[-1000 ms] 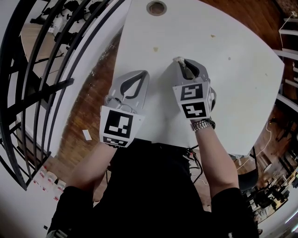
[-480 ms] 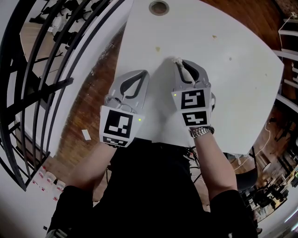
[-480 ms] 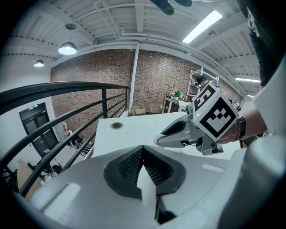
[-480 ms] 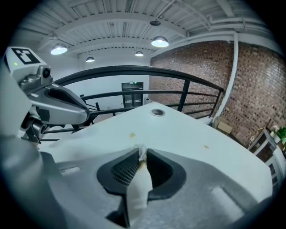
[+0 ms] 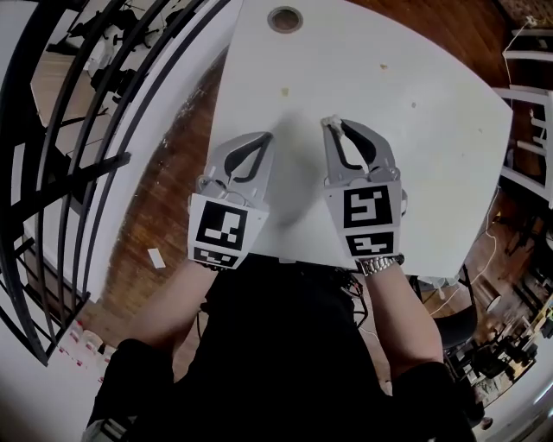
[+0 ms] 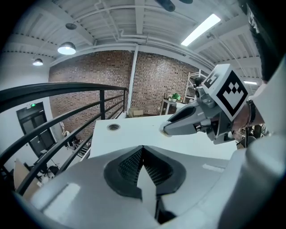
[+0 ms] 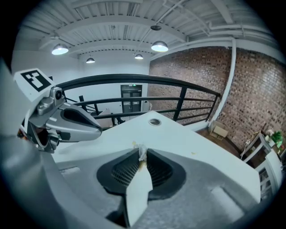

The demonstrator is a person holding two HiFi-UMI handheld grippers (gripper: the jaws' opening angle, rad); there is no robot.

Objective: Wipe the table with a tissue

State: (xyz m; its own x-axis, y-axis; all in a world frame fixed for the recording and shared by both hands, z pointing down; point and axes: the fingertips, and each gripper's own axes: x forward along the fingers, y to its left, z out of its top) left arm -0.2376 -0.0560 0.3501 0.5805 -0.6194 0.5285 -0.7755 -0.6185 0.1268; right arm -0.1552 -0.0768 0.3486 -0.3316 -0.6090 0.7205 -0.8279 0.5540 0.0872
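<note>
My right gripper point(image 5: 330, 125) is shut on a small wad of white tissue point(image 5: 327, 121) that sticks out at its tips and rests low over the white table point(image 5: 432, 164). In the right gripper view the tissue point(image 7: 141, 150) shows pinched between the jaws of the right gripper point(image 7: 142, 157), with a yellowish smear on it. A small yellow stain point(image 5: 283, 91) lies on the table just beyond it. My left gripper point(image 5: 263, 137) hovers beside it near the table's left edge, shut with nothing in it; its jaws meet in the left gripper view point(image 6: 143, 150).
More small yellow spots point(image 5: 384, 66) dot the far right of the table. A round cable grommet point(image 5: 284, 18) sits at the far edge. A black railing point(image 5: 78, 164) runs along the left, past a gap over the wooden floor.
My right gripper has drawn back toward the near edge with the tissue. The left gripper has barely moved.
</note>
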